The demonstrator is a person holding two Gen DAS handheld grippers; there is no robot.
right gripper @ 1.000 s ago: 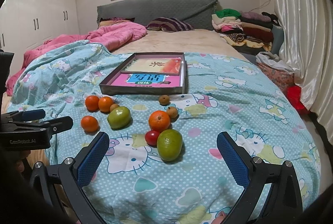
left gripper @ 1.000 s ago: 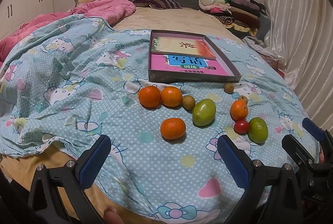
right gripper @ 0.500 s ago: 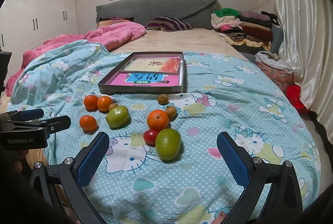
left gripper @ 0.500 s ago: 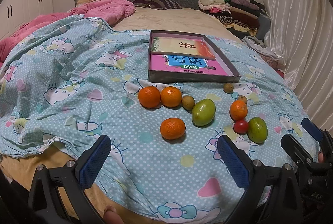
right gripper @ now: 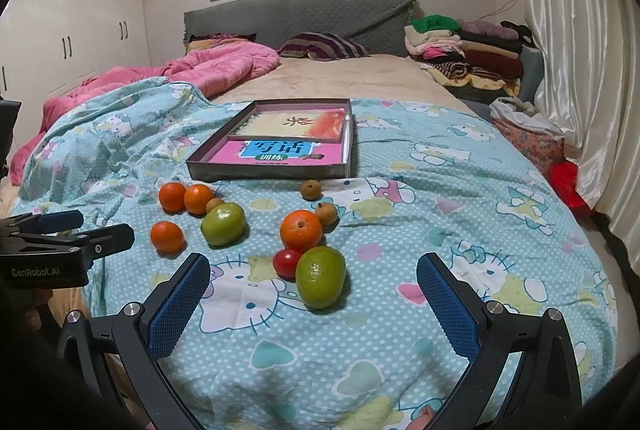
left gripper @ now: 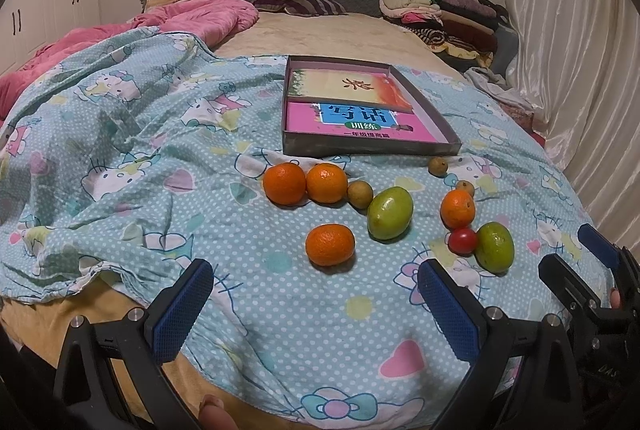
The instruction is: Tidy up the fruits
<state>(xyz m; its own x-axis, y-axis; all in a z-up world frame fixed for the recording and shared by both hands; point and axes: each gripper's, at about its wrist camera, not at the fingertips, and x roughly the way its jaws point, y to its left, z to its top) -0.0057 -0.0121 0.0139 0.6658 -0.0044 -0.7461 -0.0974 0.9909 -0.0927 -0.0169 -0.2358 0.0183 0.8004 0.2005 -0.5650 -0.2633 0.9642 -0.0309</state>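
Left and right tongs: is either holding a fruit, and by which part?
Nothing is held. The left tongs and right tongs are both open, and every fruit lies loose on the bedspread.

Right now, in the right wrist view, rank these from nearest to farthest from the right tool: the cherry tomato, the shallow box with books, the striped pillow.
From the right tool, nearest first:
1. Cherry tomato, just ahead, touching the near green fruit's left side.
2. Shallow box, mid-bed, beyond all the fruit.
3. Striped pillow, far back against the headboard.
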